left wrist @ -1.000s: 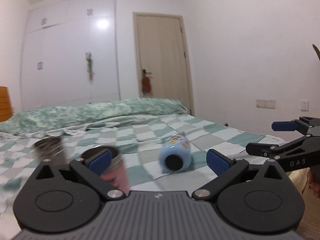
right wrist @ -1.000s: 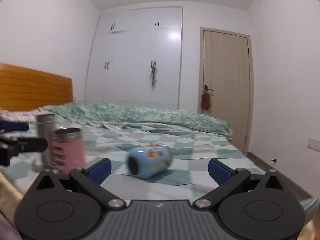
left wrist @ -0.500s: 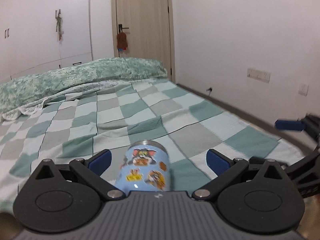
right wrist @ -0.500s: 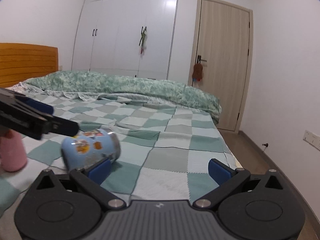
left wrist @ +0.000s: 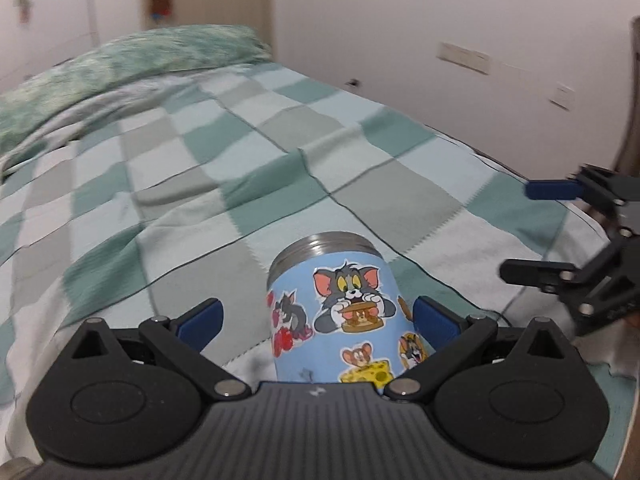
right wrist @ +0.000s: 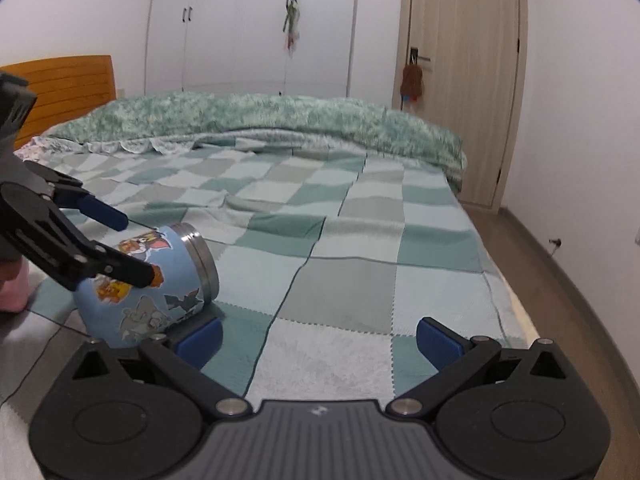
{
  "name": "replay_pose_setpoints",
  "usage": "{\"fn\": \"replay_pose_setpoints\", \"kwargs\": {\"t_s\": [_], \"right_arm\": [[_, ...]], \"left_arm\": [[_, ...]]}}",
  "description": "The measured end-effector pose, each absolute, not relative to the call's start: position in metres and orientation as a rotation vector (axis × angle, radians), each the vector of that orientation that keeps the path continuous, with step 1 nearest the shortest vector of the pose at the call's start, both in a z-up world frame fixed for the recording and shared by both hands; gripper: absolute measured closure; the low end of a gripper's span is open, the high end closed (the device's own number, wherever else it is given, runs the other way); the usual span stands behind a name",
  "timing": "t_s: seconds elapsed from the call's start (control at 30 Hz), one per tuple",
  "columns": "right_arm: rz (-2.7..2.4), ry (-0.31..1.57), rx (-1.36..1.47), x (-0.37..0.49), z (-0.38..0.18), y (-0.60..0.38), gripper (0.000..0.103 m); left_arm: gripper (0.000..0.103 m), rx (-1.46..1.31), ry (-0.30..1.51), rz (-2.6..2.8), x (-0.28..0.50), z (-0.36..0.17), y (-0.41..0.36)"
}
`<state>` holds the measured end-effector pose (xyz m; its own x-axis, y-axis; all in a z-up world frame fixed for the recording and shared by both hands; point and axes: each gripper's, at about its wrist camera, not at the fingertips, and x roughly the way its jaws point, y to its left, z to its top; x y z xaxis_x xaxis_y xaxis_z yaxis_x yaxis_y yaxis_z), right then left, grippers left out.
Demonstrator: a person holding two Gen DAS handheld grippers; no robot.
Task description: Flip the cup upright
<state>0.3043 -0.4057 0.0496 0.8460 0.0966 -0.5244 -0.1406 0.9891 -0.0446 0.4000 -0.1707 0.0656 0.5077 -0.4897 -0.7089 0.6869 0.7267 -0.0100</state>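
My work lies on a bed (right wrist: pixel 360 216) under a green-and-grey checked blanket (left wrist: pixel 224 184). The blue cartoon cup (left wrist: pixel 344 320) lies on its side there; beyond it a rumpled green quilt (right wrist: pixel 280 120); left of it something pink (right wrist: pixel 14 292), perhaps another cup.

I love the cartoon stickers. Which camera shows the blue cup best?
The left wrist view: the cup fills the centre between the open left gripper, stickers sharp, steel rim pointing away. The right wrist view shows it off at the left edge, lying on the blanket, partly hidden by a finger.
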Motion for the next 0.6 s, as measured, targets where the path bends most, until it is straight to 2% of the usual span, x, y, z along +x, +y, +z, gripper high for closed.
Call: {"fn": "replay_pose_setpoints", "kwargs": {"t_s": [0.13, 0.27, 0.37, 0.4, 0.43, 0.6], "right_arm": [[0.098, 0.582, -0.085, 0.312, 0.043, -0.396, 0.0], [0.086, 0.61, -0.067, 0.316, 0.039, -0.392, 0.0], [0.088, 0.624, -0.063, 0.319, 0.036, -0.391, 0.0], [0.092, 0.626, -0.064, 0.319, 0.035, -0.392, 0.0], [0.094, 0.625, -0.064, 0.319, 0.035, -0.392, 0.0], [0.112, 0.619, -0.039, 0.321, 0.033, -0.396, 0.0]], "left_arm": [[0.0, 0.276, 0.808, -0.79, 0.41, 0.063, -0.17], [0.0, 0.207, 0.974, -0.79, 0.423, 0.051, -0.173], [0.0, 0.238, 1.015, -0.749, 0.422, 0.04, -0.182], [0.005, 0.243, 1.02, -0.736, 0.421, 0.037, -0.183], [0.019, 0.233, 1.034, -0.735, 0.422, 0.033, -0.184], [0.019, 0.229, 1.032, -0.705, 0.422, 0.033, -0.18]]}}
